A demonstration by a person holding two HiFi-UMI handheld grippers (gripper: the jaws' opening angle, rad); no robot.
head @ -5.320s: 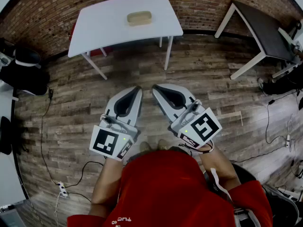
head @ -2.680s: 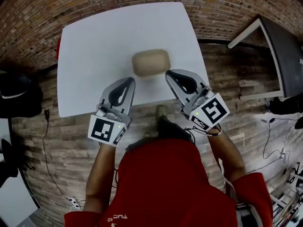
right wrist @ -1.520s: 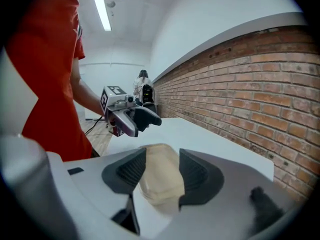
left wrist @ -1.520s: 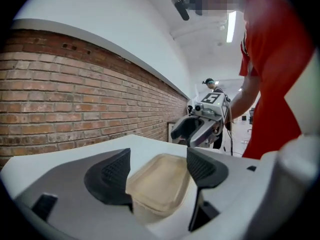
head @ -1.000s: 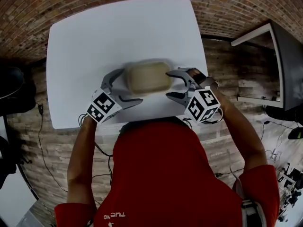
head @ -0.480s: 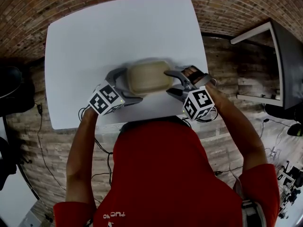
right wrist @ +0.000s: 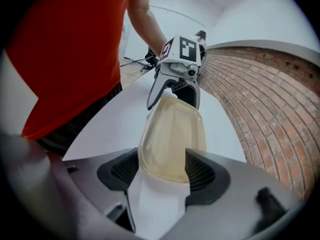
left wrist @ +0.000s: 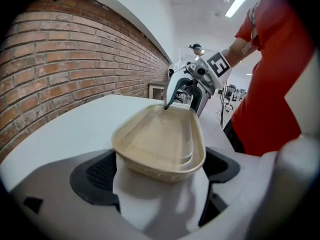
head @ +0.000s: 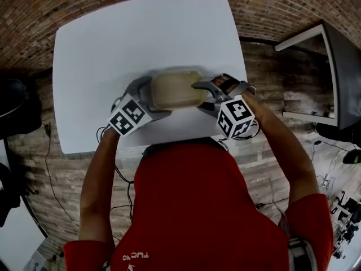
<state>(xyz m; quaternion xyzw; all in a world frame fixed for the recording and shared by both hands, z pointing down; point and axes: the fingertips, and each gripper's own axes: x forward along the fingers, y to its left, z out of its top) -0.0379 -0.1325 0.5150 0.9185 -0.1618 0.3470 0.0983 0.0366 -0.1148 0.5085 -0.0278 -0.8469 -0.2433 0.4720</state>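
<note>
Beige container [head: 175, 90] at centre of the head view, over the near part of the white surface [head: 113, 38], caught endwise between both grippers. Left gripper [head: 153, 97], left of centre: jaws clamped on the container's left end, its rim riding over the pads. Right gripper [head: 199, 96], right of centre: jaws pressed against both sides of the opposite end; brick wall [head: 271, 4] along the top edge.
</note>
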